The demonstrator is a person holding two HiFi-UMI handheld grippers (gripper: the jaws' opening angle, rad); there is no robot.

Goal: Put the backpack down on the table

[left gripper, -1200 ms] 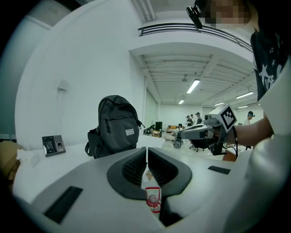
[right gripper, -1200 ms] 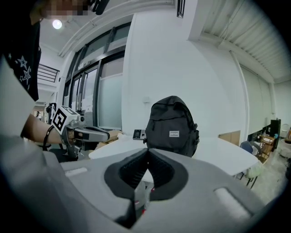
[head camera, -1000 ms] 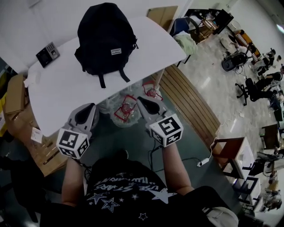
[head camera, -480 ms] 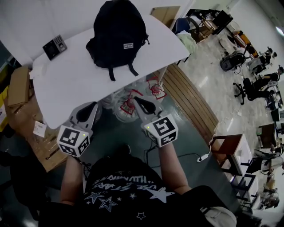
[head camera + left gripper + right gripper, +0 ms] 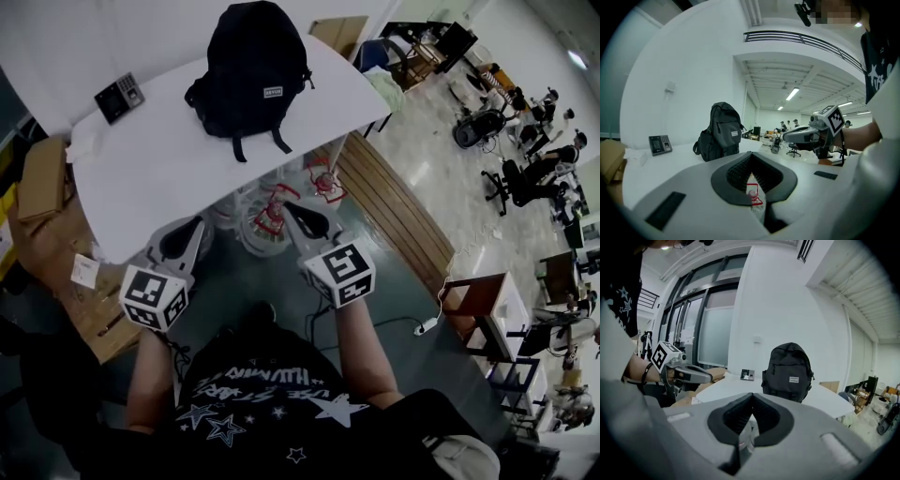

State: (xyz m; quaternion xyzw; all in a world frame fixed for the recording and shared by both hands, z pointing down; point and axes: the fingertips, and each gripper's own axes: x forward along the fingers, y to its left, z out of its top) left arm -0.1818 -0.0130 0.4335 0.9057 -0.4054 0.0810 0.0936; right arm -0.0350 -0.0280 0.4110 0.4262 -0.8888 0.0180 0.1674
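The black backpack (image 5: 253,66) stands upright on the white table (image 5: 150,178), its straps hanging toward the near edge. It also shows in the left gripper view (image 5: 721,132) and in the right gripper view (image 5: 788,371). My left gripper (image 5: 195,225) is held short of the table's near edge, shut and empty. My right gripper (image 5: 291,206) is beside it, level with it, also shut with nothing between its jaws. Both point toward the backpack and stand well clear of it. Each gripper appears in the other's view: the right gripper (image 5: 806,134) and the left gripper (image 5: 689,375).
A small keypad device (image 5: 119,96) lies on the table's far left. Plastic bags with red print (image 5: 272,211) sit on the floor under the table edge. Cardboard boxes (image 5: 42,178) stand at the left, a slatted wooden bench (image 5: 394,216) at the right, office chairs and people (image 5: 525,169) beyond.
Both grippers have drawn back from the table together, and the backpack now looks smaller and farther off. The backpack has stayed where it stands. The jaws remain shut.
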